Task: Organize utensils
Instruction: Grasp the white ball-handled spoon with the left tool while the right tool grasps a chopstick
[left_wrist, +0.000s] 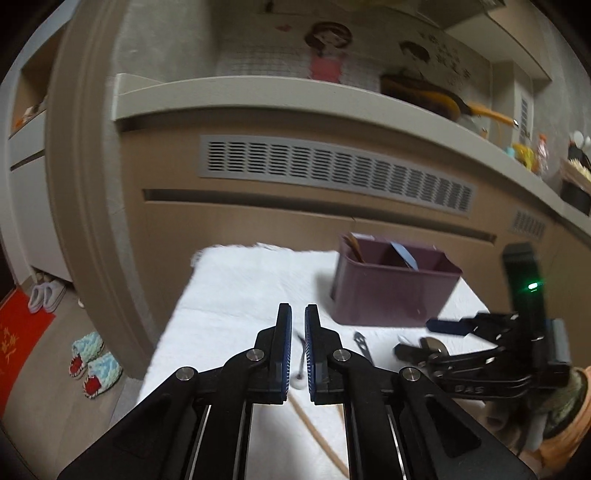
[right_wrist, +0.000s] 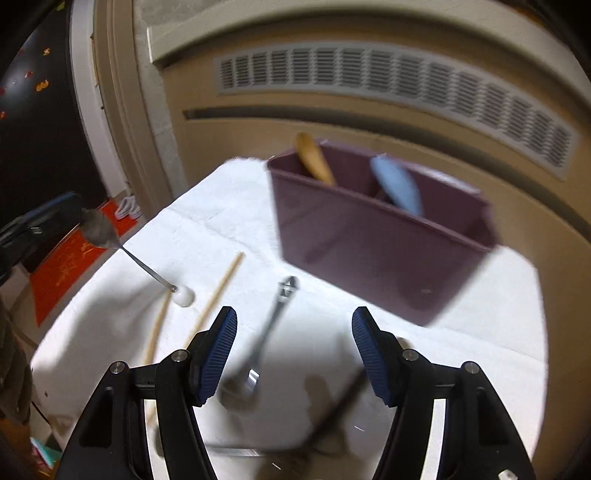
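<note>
My left gripper (left_wrist: 298, 314) is shut on the bowl of a metal spoon (right_wrist: 98, 229). The spoon's thin handle slopes down to a white tip (right_wrist: 183, 295) just above the white towel (right_wrist: 221, 206). In the left wrist view the handle (left_wrist: 303, 350) shows through the narrow gap between the fingers. My right gripper (right_wrist: 294, 332) is open over a steel spoon (right_wrist: 255, 350) that lies on the towel, and nothing is between its pads. A purple divided box (right_wrist: 369, 229) stands behind and holds a wooden utensil (right_wrist: 314, 158) and a blue one (right_wrist: 397, 184).
Two chopsticks (right_wrist: 221, 288) lie on the towel left of the steel spoon. A dark, blurred utensil (right_wrist: 340, 406) lies near my right fingers. A cabinet with a vent grille (left_wrist: 332, 173) rises behind the table. Slippers (left_wrist: 96, 358) and a red mat (left_wrist: 18, 339) are on the floor to the left.
</note>
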